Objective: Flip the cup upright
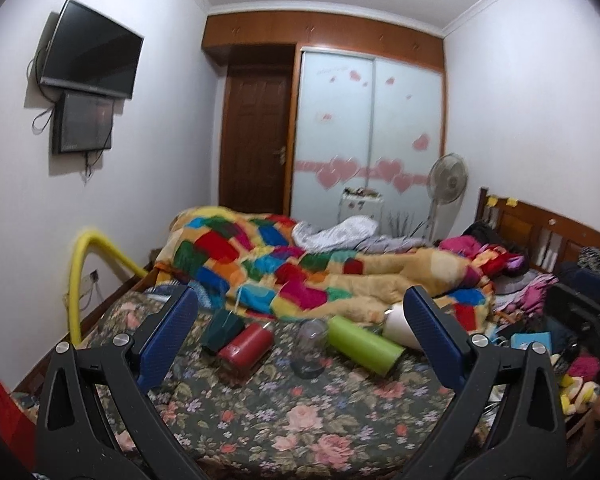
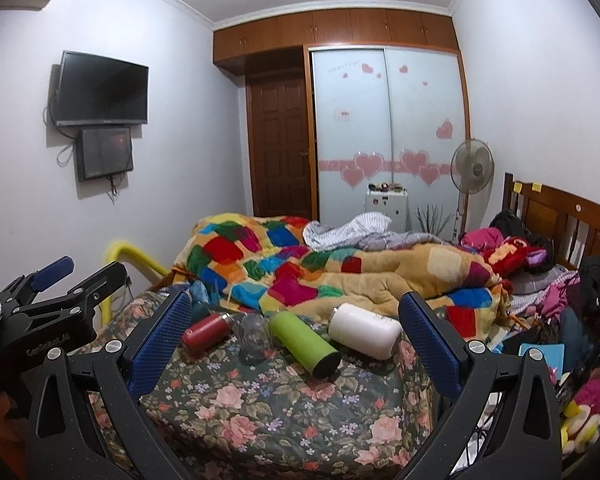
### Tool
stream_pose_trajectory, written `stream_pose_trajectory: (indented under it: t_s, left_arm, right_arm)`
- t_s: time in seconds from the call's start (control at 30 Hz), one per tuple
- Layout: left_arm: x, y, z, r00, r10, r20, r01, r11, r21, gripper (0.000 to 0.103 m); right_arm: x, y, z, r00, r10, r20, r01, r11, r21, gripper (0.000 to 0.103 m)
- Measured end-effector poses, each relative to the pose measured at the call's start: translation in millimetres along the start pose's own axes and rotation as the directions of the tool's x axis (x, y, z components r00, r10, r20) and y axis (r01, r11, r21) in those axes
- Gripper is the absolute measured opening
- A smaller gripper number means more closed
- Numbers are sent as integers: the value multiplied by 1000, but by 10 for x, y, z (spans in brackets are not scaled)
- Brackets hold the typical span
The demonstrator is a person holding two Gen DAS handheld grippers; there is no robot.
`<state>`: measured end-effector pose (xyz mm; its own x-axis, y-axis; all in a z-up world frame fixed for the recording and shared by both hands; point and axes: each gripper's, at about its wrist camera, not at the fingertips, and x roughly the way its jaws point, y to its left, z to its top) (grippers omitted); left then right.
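Several cups lie on the floral bedspread (image 1: 284, 412). A red flask (image 1: 245, 346) lies on its side, also in the right wrist view (image 2: 205, 333). A clear glass (image 1: 311, 347) stands mouth down beside it, also in the right wrist view (image 2: 254, 336). A green bottle (image 1: 363, 344) (image 2: 305, 343) and a white cup (image 1: 396, 327) (image 2: 365, 330) lie on their sides. My left gripper (image 1: 300, 336) is open and empty, short of the cups. My right gripper (image 2: 296, 344) is open and empty too. The left gripper also shows at the left edge of the right wrist view (image 2: 76, 274).
A patchwork quilt (image 1: 300, 268) is heaped behind the cups. A dark green box (image 1: 222, 326) sits left of the red flask. Clothes and toys (image 1: 572, 320) clutter the right side by the wooden headboard (image 1: 548, 232). A yellow tube (image 1: 80, 280) arches at the bed's left edge.
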<state>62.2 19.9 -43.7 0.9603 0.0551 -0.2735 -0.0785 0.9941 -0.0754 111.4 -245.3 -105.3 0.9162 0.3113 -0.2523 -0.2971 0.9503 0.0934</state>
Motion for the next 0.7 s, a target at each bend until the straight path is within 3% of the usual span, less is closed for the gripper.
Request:
stream_pose_trajectory:
  t_s: [0.13,0.27,0.4,0.5,0.7]
  left_arm:
    - [428,156,-149,994,38,-98,-39,999,-9,103]
    - [937,339,-354,976,44,-214,-51,998,-25,103]
    - [1456,526,-625,940,47,-338,-56,998,-19,98]
    - [1869,687,-847,899,32,-437,-45,999,-20,92]
    - [2499,926,-1104,841,-38,-540,8,998,-58,83]
  right_arm:
    - [172,-16,-61,999,-13,-46,13,1000,4,103]
    - [387,-69,-120,994,-34,-100,35,999,8,103]
    - [627,-156,-206,986,-54,-160,57,998,14,103]
    - [812,-199,-264,976,-72,-205,77,997,14,103]
    - [1145,-303,-408,954,-98,-282,107,994,19,103]
